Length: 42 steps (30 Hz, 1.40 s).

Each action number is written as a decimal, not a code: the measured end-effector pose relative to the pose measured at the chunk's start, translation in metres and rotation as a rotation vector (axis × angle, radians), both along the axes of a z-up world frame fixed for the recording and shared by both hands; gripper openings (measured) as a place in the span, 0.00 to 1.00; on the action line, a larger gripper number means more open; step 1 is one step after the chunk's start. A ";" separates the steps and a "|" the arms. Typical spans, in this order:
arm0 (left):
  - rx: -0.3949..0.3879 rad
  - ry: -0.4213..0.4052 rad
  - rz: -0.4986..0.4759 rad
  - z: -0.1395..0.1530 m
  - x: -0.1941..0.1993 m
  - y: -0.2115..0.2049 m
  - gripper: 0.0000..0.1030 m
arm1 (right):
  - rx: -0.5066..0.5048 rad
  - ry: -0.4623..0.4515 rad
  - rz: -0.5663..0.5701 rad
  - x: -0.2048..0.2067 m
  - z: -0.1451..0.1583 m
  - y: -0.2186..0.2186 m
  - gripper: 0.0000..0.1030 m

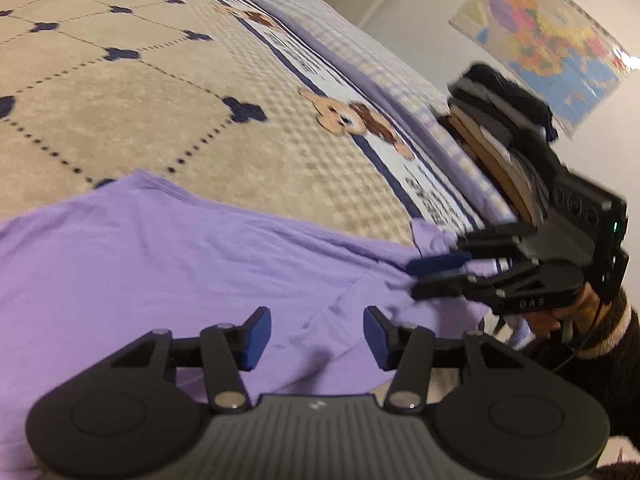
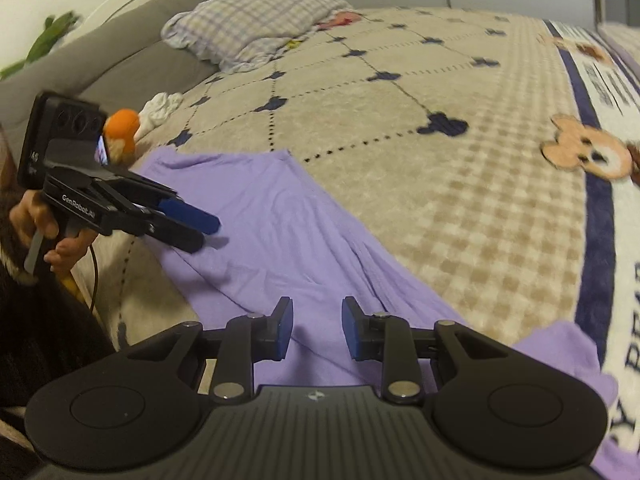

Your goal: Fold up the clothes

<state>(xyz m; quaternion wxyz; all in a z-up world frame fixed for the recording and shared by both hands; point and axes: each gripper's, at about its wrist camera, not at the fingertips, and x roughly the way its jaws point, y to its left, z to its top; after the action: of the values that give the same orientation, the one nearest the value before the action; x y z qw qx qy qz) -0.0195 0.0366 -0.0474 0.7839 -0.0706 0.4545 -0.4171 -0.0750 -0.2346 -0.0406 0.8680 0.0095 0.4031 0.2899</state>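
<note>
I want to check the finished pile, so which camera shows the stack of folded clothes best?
The left wrist view: the stack of folded clothes sits at the bed's far edge, under the wall map. The right wrist view does not show it at all.

Purple garment (image 1: 160, 264) cut off at left edge; clothes stack (image 1: 500, 120) blurred, items indistinguishable.

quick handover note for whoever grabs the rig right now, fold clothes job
Left hand-held gripper: open, empty, above the near side of the purple cotton t-shirt.
Right hand-held gripper: open, empty, over the shirt's other end near a sleeve.
The shirt lies spread, slightly wrinkled, on the beige checked bedspread.
Done: laid out. Left: every fold; probably grasp both near corners first.
</note>
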 end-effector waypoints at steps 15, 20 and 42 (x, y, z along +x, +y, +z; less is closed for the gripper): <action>0.048 -0.027 -0.083 -0.015 0.005 -0.032 0.25 | -0.163 -0.065 0.129 0.013 -0.012 0.028 0.10; 0.052 -0.061 -0.097 -0.012 0.001 -0.032 0.04 | -0.137 -0.073 0.131 0.005 -0.005 0.024 0.03; 0.060 -0.109 -0.276 -0.010 -0.038 -0.034 0.01 | -0.126 -0.009 0.222 -0.033 0.000 0.020 0.03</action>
<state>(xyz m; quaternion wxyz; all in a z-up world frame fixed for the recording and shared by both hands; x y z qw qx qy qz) -0.0574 0.0024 -0.0576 0.7443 0.0388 0.4290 -0.5104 -0.1079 -0.2146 -0.0403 0.8312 -0.0908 0.4153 0.3584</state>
